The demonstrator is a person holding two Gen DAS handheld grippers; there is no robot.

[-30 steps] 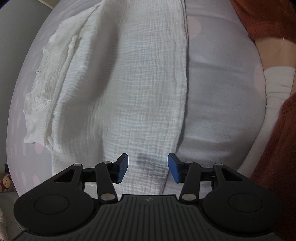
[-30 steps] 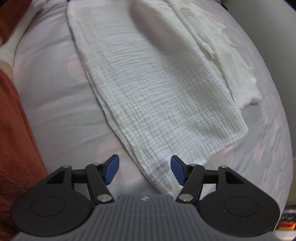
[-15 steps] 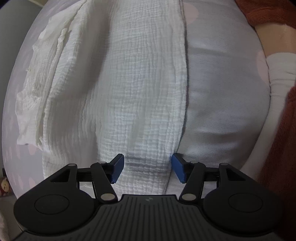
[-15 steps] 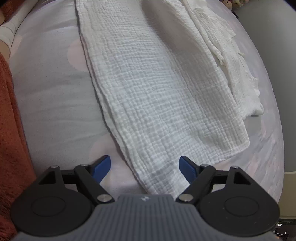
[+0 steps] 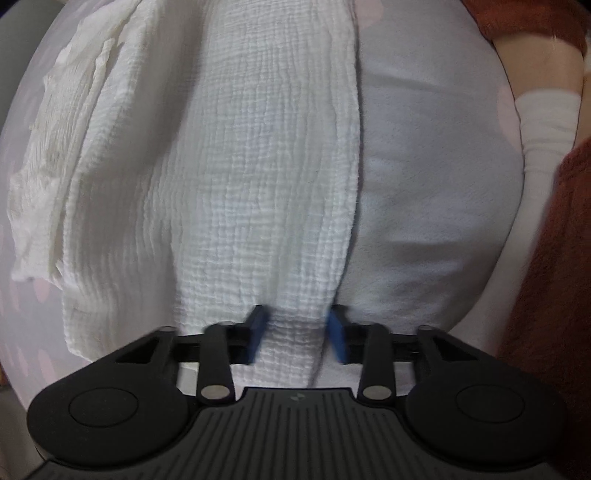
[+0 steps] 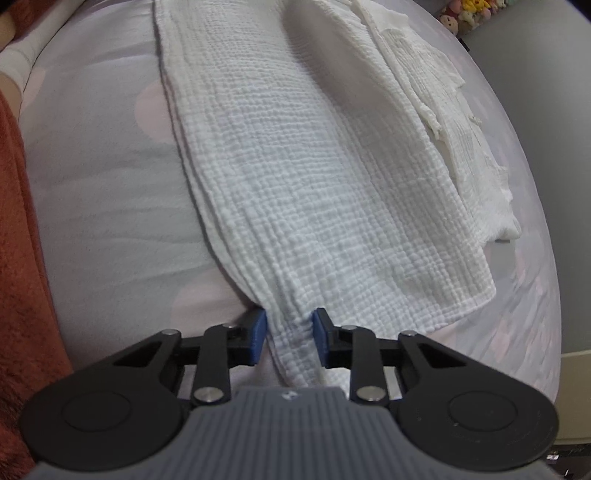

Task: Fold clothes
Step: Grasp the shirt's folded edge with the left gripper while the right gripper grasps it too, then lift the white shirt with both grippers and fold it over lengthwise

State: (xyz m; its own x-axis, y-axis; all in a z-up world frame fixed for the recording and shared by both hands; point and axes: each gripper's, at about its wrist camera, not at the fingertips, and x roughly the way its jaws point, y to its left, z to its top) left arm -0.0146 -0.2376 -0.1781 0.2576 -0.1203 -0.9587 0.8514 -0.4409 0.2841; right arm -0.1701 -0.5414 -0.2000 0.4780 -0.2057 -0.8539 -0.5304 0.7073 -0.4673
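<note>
A white crinkled muslin garment (image 5: 258, 177) lies folded lengthwise on a lilac bedsheet with pink dots (image 5: 424, 221). My left gripper (image 5: 297, 334) has its blue pads around the near corner of the fold, bunching the cloth between them. In the right wrist view the same garment (image 6: 314, 192) runs away from me, and my right gripper (image 6: 290, 339) pinches its other near corner, which is gathered into a narrow ridge between the pads. A thinner frayed layer (image 6: 443, 110) sticks out beyond the far edge.
A person in a rust-red fleece with white cuffs (image 5: 546, 122) sits at the right of the left wrist view; the fleece (image 6: 22, 221) is at the left of the right wrist view. Plush toys (image 6: 469, 11) stand far back. A grey wall (image 6: 546, 92) lies beyond the bed.
Both grippers have moved forward onto the garment's near edge and closed from wide open onto its two corners. The cloth now bunches between the pads.
</note>
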